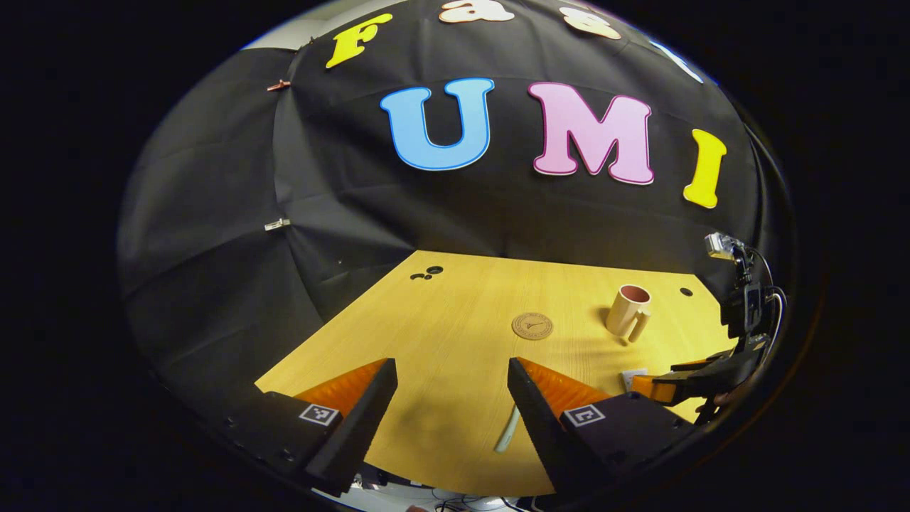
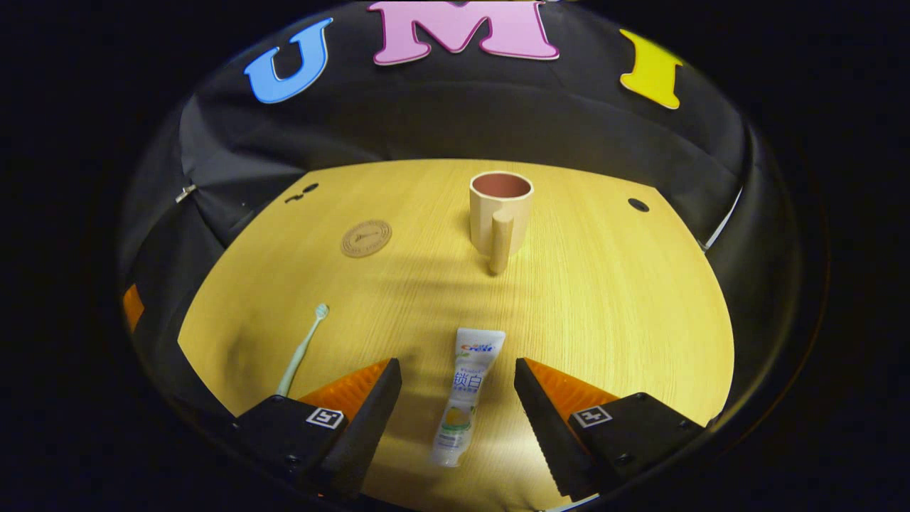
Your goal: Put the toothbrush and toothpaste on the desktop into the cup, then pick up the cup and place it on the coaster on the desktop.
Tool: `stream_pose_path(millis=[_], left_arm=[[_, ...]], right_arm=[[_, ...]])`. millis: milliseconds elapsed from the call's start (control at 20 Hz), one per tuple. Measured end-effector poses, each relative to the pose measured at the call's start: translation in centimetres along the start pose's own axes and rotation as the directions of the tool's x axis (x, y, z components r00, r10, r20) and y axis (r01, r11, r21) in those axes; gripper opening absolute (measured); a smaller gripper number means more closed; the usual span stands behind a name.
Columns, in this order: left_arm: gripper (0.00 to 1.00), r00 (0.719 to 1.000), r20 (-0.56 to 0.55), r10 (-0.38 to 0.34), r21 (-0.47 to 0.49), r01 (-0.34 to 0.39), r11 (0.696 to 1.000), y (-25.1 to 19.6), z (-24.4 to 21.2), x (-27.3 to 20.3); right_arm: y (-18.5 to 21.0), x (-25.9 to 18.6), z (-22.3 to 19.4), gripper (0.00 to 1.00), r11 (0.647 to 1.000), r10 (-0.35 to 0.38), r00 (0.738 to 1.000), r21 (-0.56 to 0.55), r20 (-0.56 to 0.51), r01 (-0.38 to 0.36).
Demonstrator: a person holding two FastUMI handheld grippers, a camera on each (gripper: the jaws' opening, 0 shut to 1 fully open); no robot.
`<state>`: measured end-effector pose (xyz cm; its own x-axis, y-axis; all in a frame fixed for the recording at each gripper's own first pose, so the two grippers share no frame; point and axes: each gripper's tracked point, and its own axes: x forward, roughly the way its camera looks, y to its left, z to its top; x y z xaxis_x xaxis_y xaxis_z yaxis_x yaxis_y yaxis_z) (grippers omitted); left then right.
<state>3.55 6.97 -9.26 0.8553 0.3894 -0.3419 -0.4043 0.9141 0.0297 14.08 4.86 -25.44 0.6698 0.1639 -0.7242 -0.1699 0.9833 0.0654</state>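
A beige cup (image 2: 500, 210) with a handle stands upright on the wooden desktop (image 2: 604, 299), empty inside; it also stands at the right in the left gripper view (image 1: 628, 311). A round brown coaster (image 2: 366, 237) (image 1: 532, 326) lies to its left. The white toothpaste tube (image 2: 466, 395) lies flat between the fingers of my open right gripper (image 2: 458, 384), which hovers over it without touching. A pale green toothbrush (image 2: 301, 350) lies left of it. My left gripper (image 1: 451, 387) is open over the desk, the toothbrush's end (image 1: 507, 431) beside its right finger. The right gripper (image 1: 700, 380) shows at the far right there.
Black cloth walls close the desk at the back and left. Small dark holes (image 2: 638, 205) (image 1: 427, 272) sit in the desktop near its far corners. The desk's near edge runs just under both grippers.
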Motion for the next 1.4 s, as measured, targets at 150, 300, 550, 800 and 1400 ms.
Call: stream_pose_path(millis=[150,300,550,800,1400], left_arm=[[0.98,0.999,-0.035,0.032,0.005,-0.032,0.999,-0.1,-0.8,0.1],[0.98,0.995,-0.072,0.067,0.014,-0.067,0.998,-0.2,-1.5,0.4],[0.98,0.993,-0.093,0.073,0.035,-0.070,0.997,-0.8,-2.4,0.1],[0.98,0.994,-0.101,0.038,0.032,-0.035,0.999,-1.4,-2.8,0.1],[0.98,0.999,-0.048,-0.019,0.058,0.022,0.998,0.1,-2.6,-1.4]], right_arm=[[-0.4,1.7,-1.4,0.99,1.000,-0.003,0.998,-0.008,-0.068,0.002],[-1.0,3.5,-2.6,0.99,1.000,-0.005,0.993,-0.003,-0.120,0.005],[-1.6,4.7,-3.8,0.99,1.000,-0.029,0.985,-0.006,-0.171,0.028],[-1.3,5.1,-4.0,0.97,0.997,-0.072,0.979,0.008,-0.189,0.075],[-0.5,4.8,-4.0,0.36,0.995,-0.087,0.987,0.026,-0.136,0.092]])
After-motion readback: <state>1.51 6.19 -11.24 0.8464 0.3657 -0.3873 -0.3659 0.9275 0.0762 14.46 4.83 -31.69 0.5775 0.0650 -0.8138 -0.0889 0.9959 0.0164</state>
